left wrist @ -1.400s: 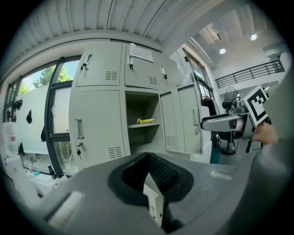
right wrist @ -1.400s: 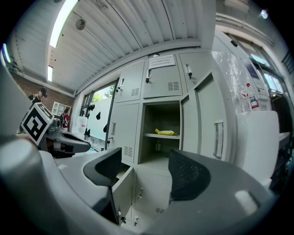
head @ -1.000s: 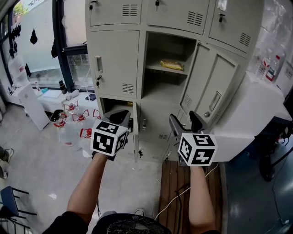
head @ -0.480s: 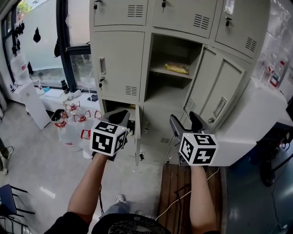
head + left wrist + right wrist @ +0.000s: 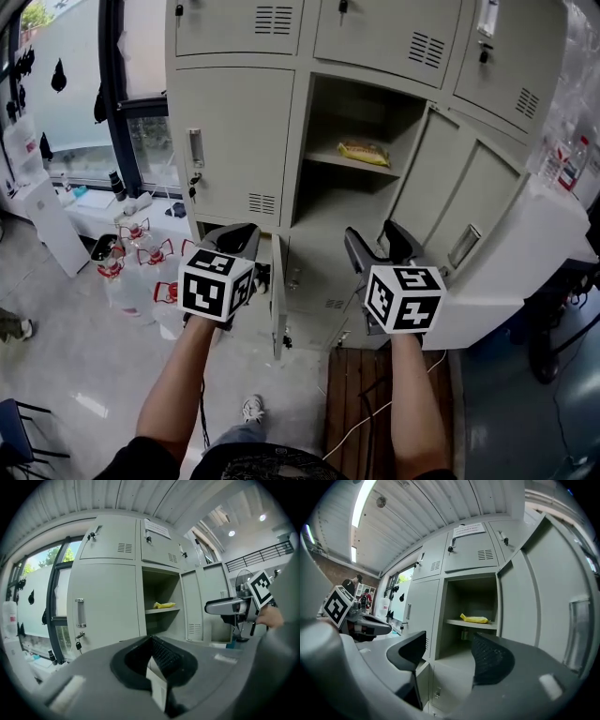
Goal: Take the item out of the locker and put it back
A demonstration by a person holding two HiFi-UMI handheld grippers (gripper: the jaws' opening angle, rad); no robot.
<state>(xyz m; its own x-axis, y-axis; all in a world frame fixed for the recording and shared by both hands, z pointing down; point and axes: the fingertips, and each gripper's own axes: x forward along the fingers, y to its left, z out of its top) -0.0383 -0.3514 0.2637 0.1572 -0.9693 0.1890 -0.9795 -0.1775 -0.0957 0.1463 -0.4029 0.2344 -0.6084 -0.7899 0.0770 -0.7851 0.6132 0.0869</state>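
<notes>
The yellow packet (image 5: pixel 364 152) lies with its long axis across the shelf (image 5: pixel 323 159) of the open locker (image 5: pixel 361 111). It is ahead of and above my right gripper (image 5: pixel 377 240), the nearer one, whose wide, empty jaws have just been closing slightly. My left gripper (image 5: pixel 236 236) is closed on nothing, further left.

Clear plastic jugs (image 5: pixel 131 272) with red tops stand on the pale floor (image 5: pixel 75 366), just left of the left hand-held gripper (image 5: pixel 232 240). Farther left and higher is a window (image 5: pixel 70 94), with a white ledge (image 5: pixel 94 200) of small clutter under it. A blue chair (image 5: pixel 19 422) sits well below and to the left. Under the right hand-held gripper (image 5: pixel 380 246) lies a slatted wooden board (image 5: pixel 349 375), crossed by a white cable (image 5: pixel 347 431). Bottles (image 5: pixel 567 161) stand up to its right.
</notes>
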